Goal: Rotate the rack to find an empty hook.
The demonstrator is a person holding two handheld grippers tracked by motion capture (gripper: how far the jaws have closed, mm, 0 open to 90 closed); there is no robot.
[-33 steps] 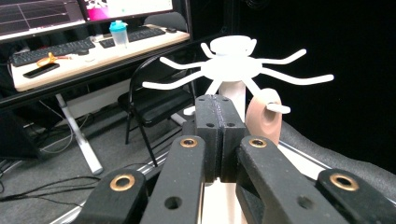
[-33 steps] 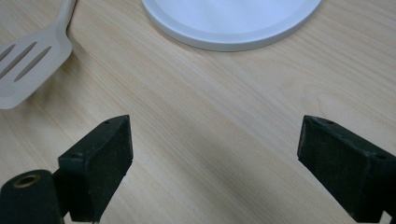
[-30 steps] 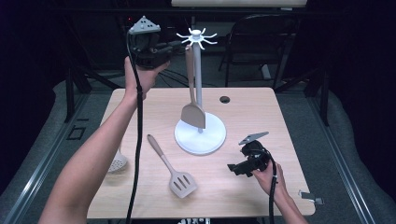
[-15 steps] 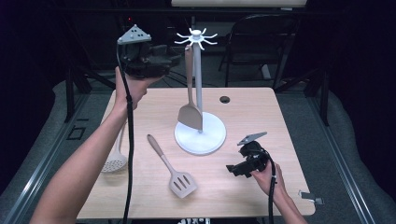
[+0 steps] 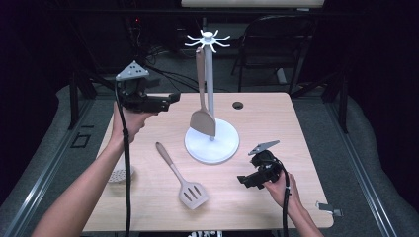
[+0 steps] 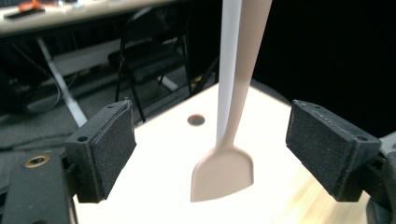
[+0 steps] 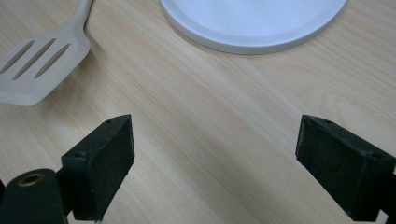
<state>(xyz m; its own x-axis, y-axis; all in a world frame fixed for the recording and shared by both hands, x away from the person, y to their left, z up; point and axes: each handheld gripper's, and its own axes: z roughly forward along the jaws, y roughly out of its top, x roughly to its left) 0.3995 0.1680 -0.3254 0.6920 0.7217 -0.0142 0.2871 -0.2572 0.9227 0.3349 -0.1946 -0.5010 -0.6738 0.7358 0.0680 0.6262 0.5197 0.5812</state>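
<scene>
Both tongs gape empty; hung spatula stands vertical, blade down.

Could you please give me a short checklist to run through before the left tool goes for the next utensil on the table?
1. Solid turner hangs from the rack, nothing gripping it: ok.
2. Left tool has just opened; its pads stand apart with nothing pressed between them: ok.
3. Slotted turner lies flat on the table, handle free to grasp: ok.
4. Right tool open, holding nothing, beside the rack's base: ok.
5. Skimmer is partly hidden by the left forearm: cannot tell if reachable.
</scene>
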